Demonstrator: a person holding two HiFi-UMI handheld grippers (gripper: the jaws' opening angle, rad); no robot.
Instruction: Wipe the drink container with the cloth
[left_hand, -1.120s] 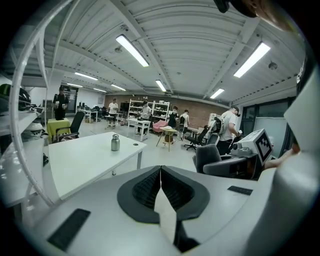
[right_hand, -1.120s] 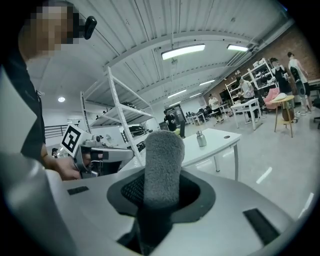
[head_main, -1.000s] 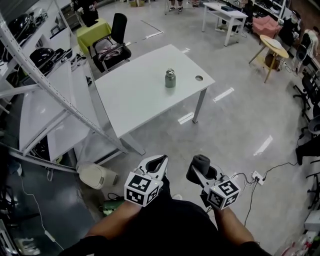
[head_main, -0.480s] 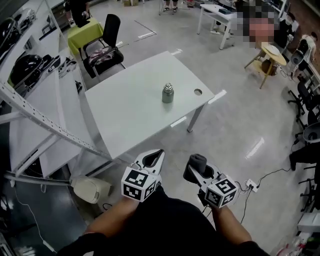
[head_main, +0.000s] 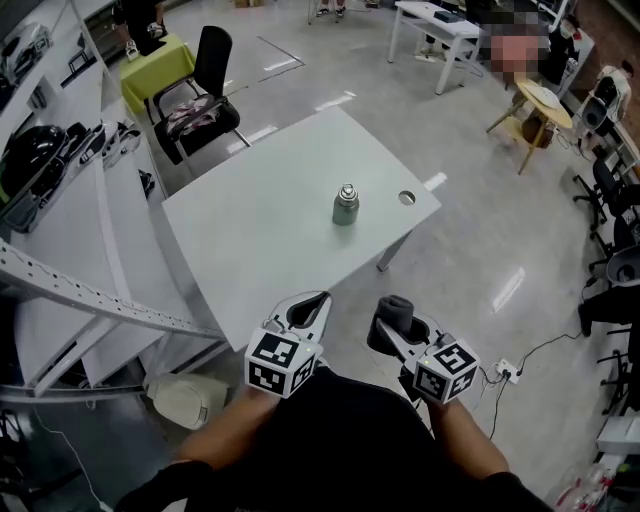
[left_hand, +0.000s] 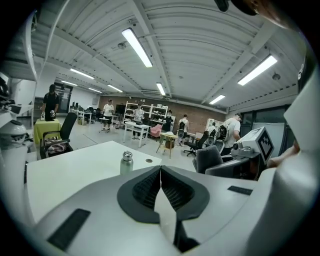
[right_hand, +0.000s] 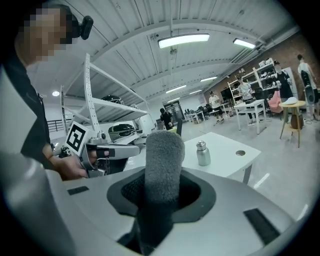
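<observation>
Close to your body, your left gripper (head_main: 318, 300) has its jaws pressed together with nothing between them; its cube shows black-and-white square markers. Just beside it, your right gripper (head_main: 392, 330) is clamped on a rolled grey cloth (head_main: 400, 310) that stands up out of the jaws. Farther ahead, the metal drink container (head_main: 345, 204) stands upright on the white table (head_main: 260, 240), near a round hole (head_main: 406, 198), well apart from both grippers.
</observation>
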